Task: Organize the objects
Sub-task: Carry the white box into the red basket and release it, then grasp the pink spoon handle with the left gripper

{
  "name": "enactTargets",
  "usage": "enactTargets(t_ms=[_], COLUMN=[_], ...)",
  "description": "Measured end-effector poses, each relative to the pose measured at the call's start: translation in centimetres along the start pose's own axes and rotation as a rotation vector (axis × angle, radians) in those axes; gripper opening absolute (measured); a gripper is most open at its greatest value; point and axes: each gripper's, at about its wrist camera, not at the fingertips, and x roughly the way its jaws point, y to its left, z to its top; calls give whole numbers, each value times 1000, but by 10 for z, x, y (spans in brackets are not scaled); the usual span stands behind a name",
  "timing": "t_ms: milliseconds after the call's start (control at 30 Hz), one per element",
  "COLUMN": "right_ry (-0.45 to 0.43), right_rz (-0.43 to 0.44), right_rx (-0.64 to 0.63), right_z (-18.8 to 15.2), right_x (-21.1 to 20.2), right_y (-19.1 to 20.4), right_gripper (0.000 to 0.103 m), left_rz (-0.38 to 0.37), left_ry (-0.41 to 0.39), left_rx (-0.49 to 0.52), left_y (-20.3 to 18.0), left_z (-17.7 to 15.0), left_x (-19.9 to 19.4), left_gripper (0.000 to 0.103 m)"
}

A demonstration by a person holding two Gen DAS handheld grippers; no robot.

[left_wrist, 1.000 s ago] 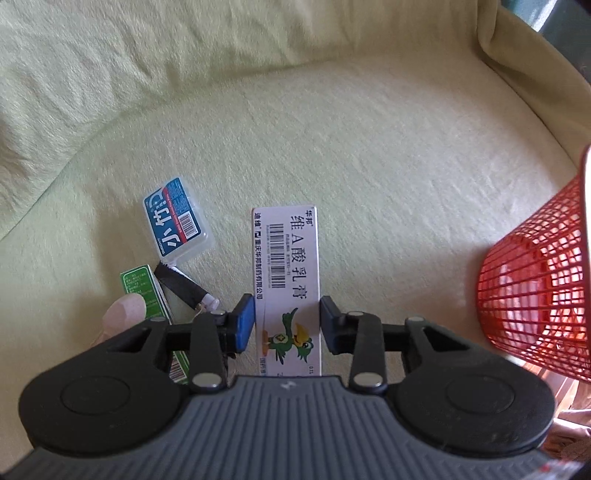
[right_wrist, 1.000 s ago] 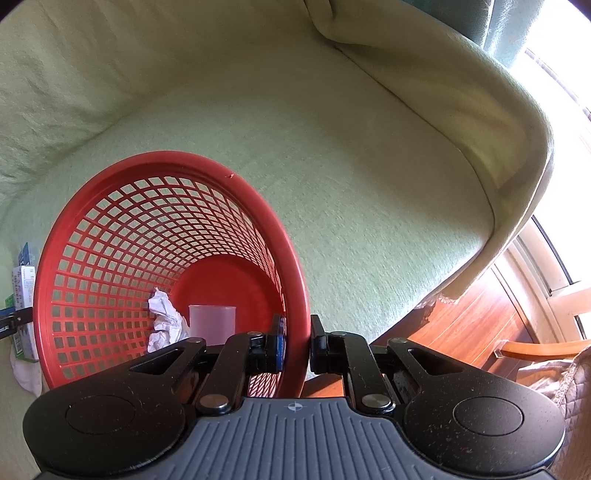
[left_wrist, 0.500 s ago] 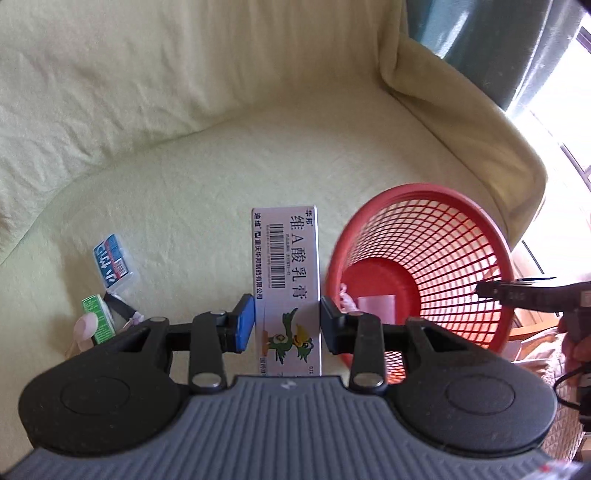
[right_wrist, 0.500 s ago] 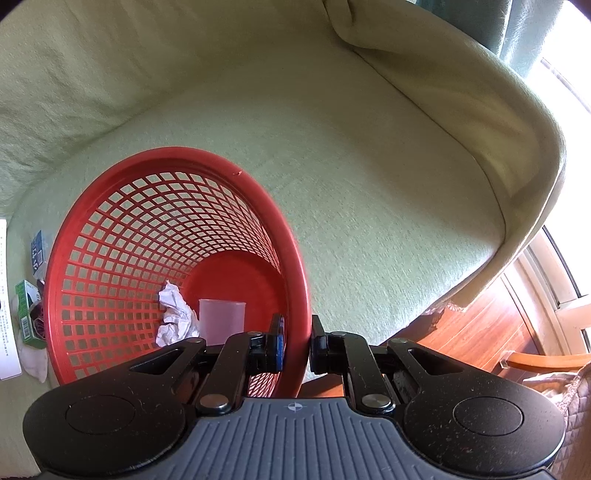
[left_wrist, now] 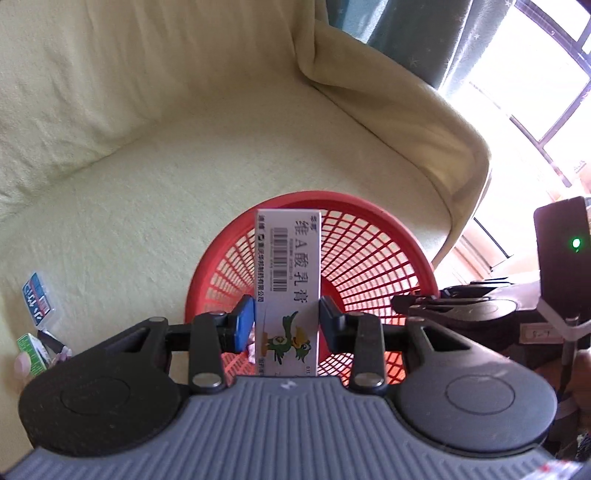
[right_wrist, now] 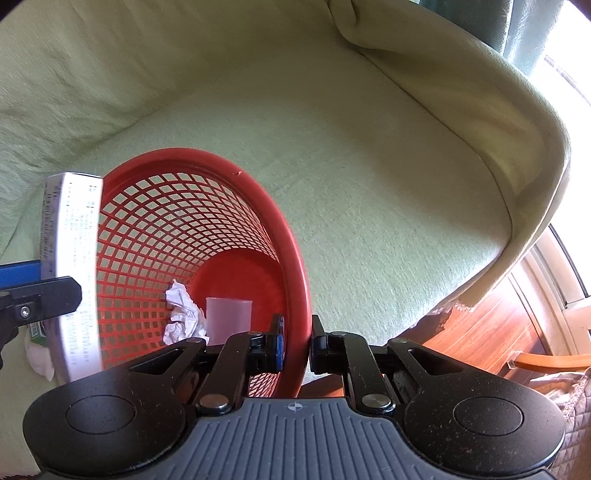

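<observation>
Here we count one ointment box (left_wrist: 288,288), white with a barcode, Chinese print and a green cartoon bird, clamped between the two fingers of our left gripper (left_wrist: 287,325). Its long axis runs straight out along the fingers, the far end pointing away from us toward the sofa back, and it hangs over the open mouth of the one red mesh basket (left_wrist: 388,236). Our right gripper (right_wrist: 295,343) is pinched on that basket's rim, one finger inside the wall and one outside, with the basket tipped so its mouth faces the cameras. Inside the basket we see two things: one crumpled white paper (right_wrist: 183,314) and one translucent plastic cup (right_wrist: 229,319), side by side on the bottom. Farther out, on the pale green sofa cover (left_wrist: 184,177), lie a blue-labelled clear case (left_wrist: 37,302), a green box (left_wrist: 31,347) and a dark tube-like item (left_wrist: 51,341) beside it, all well apart from the basket. A curtain (left_wrist: 424,33) hangs behind the sofa arm.
</observation>
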Motion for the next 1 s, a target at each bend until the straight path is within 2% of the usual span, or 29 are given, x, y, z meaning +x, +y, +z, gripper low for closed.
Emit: enactTargets(t_ms=[100, 367, 1000], right_ry=[-1, 2, 15], right_rz=[5, 7, -24], right_rx=[5, 2, -4], right_z=[-1, -2, -2], right_x=[0, -1, 1], right_y=[-1, -1, 2], right_gripper=[9, 9, 9], left_rz=[7, 35, 204], left_ry=[-23, -9, 10], left_rx=[30, -6, -177], left_y=[-8, 8, 105], left_z=[1, -5, -50], left_x=[-3, -11, -54], left_gripper=[48, 48, 49])
